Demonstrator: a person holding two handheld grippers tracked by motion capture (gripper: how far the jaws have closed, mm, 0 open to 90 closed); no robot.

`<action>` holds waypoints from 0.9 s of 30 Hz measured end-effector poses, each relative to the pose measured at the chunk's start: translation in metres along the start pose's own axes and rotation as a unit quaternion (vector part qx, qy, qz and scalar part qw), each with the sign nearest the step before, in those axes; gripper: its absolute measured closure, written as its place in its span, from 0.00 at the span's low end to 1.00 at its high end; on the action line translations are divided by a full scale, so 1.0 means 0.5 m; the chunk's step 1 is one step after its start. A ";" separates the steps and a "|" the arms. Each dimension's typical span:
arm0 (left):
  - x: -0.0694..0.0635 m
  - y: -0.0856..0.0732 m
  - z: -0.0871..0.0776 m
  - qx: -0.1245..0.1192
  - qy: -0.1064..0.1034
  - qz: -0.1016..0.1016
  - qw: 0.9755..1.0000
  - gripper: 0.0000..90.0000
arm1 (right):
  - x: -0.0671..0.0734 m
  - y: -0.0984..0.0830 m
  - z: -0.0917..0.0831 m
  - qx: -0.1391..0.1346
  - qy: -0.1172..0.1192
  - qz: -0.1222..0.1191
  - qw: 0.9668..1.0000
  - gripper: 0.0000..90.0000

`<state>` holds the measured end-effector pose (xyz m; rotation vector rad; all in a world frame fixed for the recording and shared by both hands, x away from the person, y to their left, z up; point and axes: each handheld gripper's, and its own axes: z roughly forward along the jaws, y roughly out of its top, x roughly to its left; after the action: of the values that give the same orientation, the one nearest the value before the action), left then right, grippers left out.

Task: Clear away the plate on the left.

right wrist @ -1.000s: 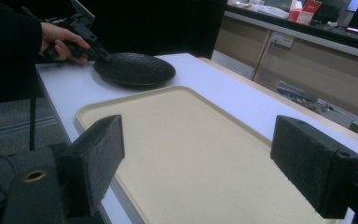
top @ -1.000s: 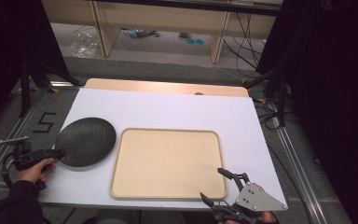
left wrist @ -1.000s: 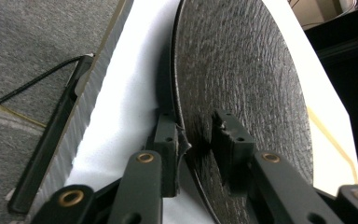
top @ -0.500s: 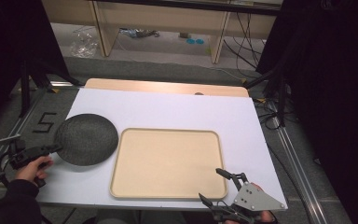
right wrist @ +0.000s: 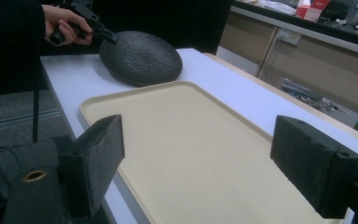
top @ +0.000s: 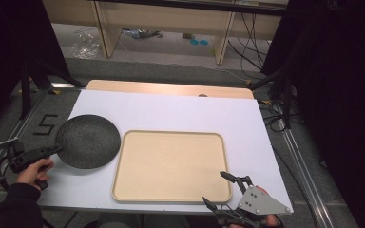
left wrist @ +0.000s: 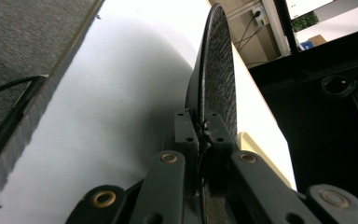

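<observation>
Pinching the dark woven placemat (top: 88, 141) by its near-left rim, the left gripper (top: 52, 150) holds it at the left side of the white table (top: 180, 111), just beside the beige tray (top: 170, 166), and its jaws have just been closing onto that rim. In the left gripper view the 2 jaws stand shut on the mat's thin edge (left wrist: 204, 130), with the mat (left wrist: 219, 70) rising on edge beyond them, so the far side appears lifted off the table while only a narrow strip is clamped.

The main risk, as I judge it, is the grip itself: a bite this shallow on a floppy woven disc could let it slide out if the hand swings fast, and the mat would then drop short of the tray or half across its raised rim. A second risk is the free edge dragging on the table or catching the tray's lip, which would fold the mat under itself. The right gripper (top: 224, 190) waits at the tray's near-right corner with its jaws wide apart and nothing between them, so a mat carried far across could brush it.

The high view gives the layout: mat and tray side by side, the 2 hands well apart. The left gripper view alone shows how little rim sits between the pads. The right gripper view shows the mat's (right wrist: 141, 58) domed sag and the left hand (right wrist: 67, 25) gripping the tool, plus the tray's (right wrist: 191, 154) bare surface.
</observation>
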<state>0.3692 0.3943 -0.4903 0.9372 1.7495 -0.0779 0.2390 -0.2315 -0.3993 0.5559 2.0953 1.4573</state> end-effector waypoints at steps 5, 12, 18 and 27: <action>0.007 -0.002 -0.002 -0.008 -0.021 -0.022 1.000 0.96 | 0.003 0.000 0.000 0.001 -0.002 -0.001 1.000 0.21; 0.020 0.001 -0.014 -0.028 -0.035 -0.072 0.996 0.93 | 0.002 -0.001 0.004 0.002 0.003 0.002 1.000 0.21; 0.013 -0.001 -0.022 -0.040 -0.039 -0.089 0.994 0.93 | 0.004 0.000 0.005 0.002 0.001 0.001 1.000 0.21; -0.005 -0.008 -0.019 -0.045 -0.066 -0.106 0.991 0.92 | 0.001 -0.003 0.004 0.005 0.001 0.004 1.000 0.21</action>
<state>0.3596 0.3947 -0.4859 0.6647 1.7093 -0.1928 0.2398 -0.2302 -0.4013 0.5666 2.1056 1.4532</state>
